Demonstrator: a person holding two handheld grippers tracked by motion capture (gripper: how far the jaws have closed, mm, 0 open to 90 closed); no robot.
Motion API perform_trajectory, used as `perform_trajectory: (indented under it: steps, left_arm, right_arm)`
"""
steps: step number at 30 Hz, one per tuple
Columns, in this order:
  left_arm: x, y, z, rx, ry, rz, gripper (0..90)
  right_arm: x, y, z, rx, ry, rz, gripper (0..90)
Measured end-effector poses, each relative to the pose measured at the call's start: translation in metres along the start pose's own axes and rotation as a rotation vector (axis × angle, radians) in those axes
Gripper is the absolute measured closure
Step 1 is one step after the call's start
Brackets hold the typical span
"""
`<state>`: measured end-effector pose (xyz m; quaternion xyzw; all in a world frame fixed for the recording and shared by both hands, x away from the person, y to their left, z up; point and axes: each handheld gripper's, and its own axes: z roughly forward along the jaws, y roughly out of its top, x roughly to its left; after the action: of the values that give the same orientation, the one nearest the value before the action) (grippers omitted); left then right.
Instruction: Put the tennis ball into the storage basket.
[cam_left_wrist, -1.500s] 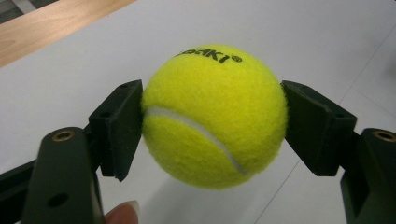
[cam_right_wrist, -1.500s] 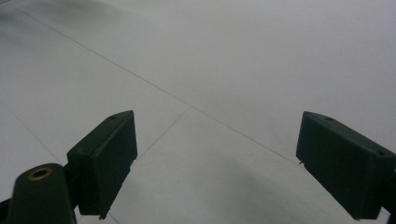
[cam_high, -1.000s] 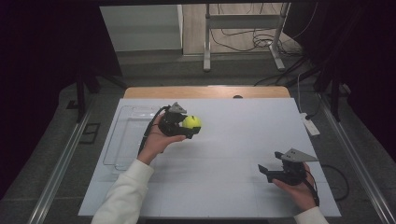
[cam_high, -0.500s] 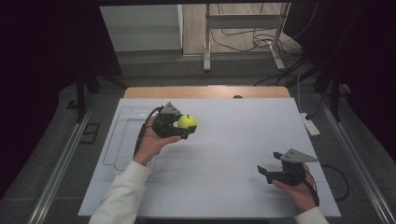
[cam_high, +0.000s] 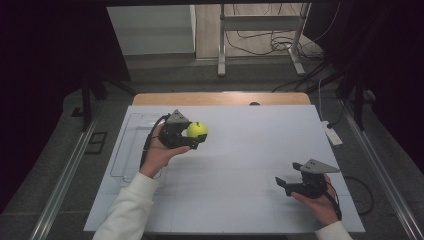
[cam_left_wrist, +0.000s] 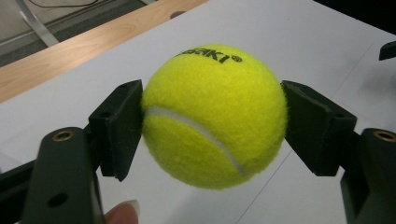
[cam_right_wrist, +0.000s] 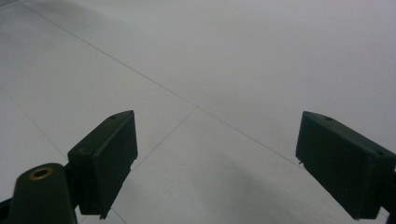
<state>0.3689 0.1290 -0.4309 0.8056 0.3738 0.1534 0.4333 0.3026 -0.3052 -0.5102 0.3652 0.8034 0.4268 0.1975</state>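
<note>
Yellow felt ball (cam_left_wrist: 214, 115) sits pinched between the left gripper (cam_high: 196, 138)'s jaws, held above the desk (cam_high: 250, 150) beside a clear tray (cam_high: 125, 150) whose far edges are hard to trace. Black lettering on the ball is cut off at its top curve. Right gripper (cam_high: 281, 184) rests low near the desk's right front, jaws spread on nothing.

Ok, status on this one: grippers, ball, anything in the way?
Left gripper shut on tennis ball, held above table. Right gripper open, empty. Clear tray beside left hand.
</note>
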Motion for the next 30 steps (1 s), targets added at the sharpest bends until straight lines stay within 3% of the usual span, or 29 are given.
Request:
perform_trajectory:
  steps: [30]
  left_arm:
    - [0.016, -0.009, -0.019, -0.033, 0.056, -0.024, 26.4]
  right_arm:
    - [0.0, 0.0, 0.001, 0.002, -0.001, 0.006, 13.4]
